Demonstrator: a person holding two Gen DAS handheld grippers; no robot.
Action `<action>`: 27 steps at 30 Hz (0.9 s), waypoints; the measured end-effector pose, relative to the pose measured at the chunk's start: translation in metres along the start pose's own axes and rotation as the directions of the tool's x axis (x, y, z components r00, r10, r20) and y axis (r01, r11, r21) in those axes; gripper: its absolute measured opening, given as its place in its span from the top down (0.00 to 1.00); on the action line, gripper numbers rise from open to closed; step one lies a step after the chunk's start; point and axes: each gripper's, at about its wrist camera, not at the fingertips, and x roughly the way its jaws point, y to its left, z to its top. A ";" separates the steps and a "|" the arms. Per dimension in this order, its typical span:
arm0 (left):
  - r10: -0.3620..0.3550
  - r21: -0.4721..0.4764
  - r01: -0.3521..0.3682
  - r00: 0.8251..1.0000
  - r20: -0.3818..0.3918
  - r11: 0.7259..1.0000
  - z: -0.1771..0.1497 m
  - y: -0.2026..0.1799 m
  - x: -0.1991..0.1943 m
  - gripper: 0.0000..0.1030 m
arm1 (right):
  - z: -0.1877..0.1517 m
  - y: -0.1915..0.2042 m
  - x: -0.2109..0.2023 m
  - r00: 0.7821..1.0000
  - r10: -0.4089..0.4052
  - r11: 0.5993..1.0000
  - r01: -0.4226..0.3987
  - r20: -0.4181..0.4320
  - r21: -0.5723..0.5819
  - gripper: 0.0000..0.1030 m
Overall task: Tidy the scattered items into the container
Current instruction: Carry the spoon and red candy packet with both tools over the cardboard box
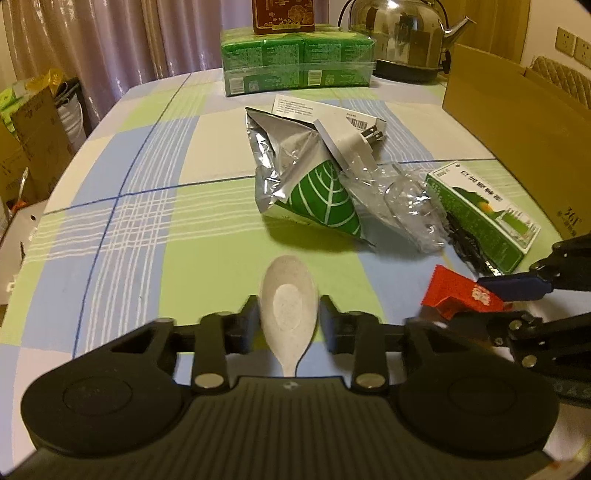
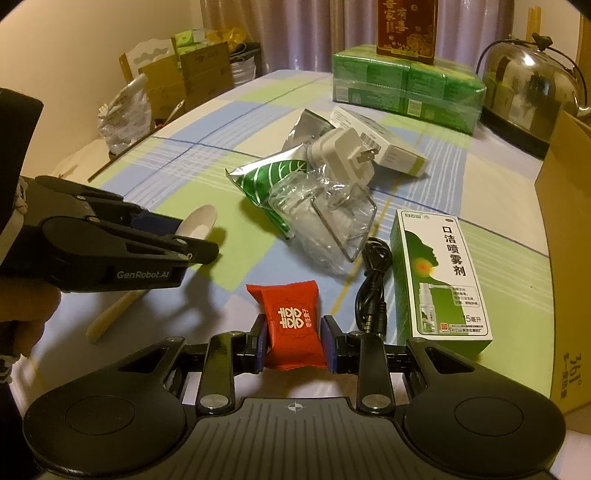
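Note:
A white speckled spoon (image 1: 288, 310) sits bowl-forward between the fingers of my left gripper (image 1: 290, 321), which is shut on its sides. In the right wrist view the spoon (image 2: 197, 221) sticks out past the left gripper (image 2: 192, 236), handle slanting down toward the table. My right gripper (image 2: 294, 343) is shut on a red candy packet (image 2: 291, 321), just above the checked tablecloth. That packet (image 1: 456, 293) and the right gripper (image 1: 469, 302) show at the right of the left wrist view. The cardboard box (image 2: 569, 229) stands at the right table edge.
A silver-green leaf pouch (image 1: 314, 184), white plug (image 2: 343, 155), clear wrapper (image 2: 325, 221), black audio cable (image 2: 373, 288), green spray box (image 2: 443, 277) and white carton (image 2: 388, 144) lie mid-table. Green tissue packs (image 1: 295, 59) and a steel kettle (image 1: 399, 33) stand behind.

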 end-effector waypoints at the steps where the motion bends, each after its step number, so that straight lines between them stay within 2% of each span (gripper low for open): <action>1: 0.003 0.004 -0.003 1.000 0.000 1.000 -0.001 -0.001 -0.002 0.74 | 0.000 0.000 -0.001 1.000 0.000 1.000 0.000 0.001 0.002 0.74; 9: -0.007 -0.003 0.007 0.999 0.035 1.000 -0.009 -0.008 -0.031 0.74 | -0.004 -0.003 -0.018 1.000 -0.009 0.999 0.009 0.018 0.035 0.74; 18: -0.052 0.002 0.052 0.996 0.079 0.999 -0.009 -0.025 -0.068 0.74 | -0.012 -0.009 -0.050 0.998 -0.038 0.996 0.034 0.046 0.088 0.74; 27: -0.084 0.036 0.081 0.992 0.092 0.996 -0.007 -0.049 -0.084 0.74 | -0.021 -0.016 -0.079 0.994 -0.084 0.990 0.075 0.073 0.116 0.74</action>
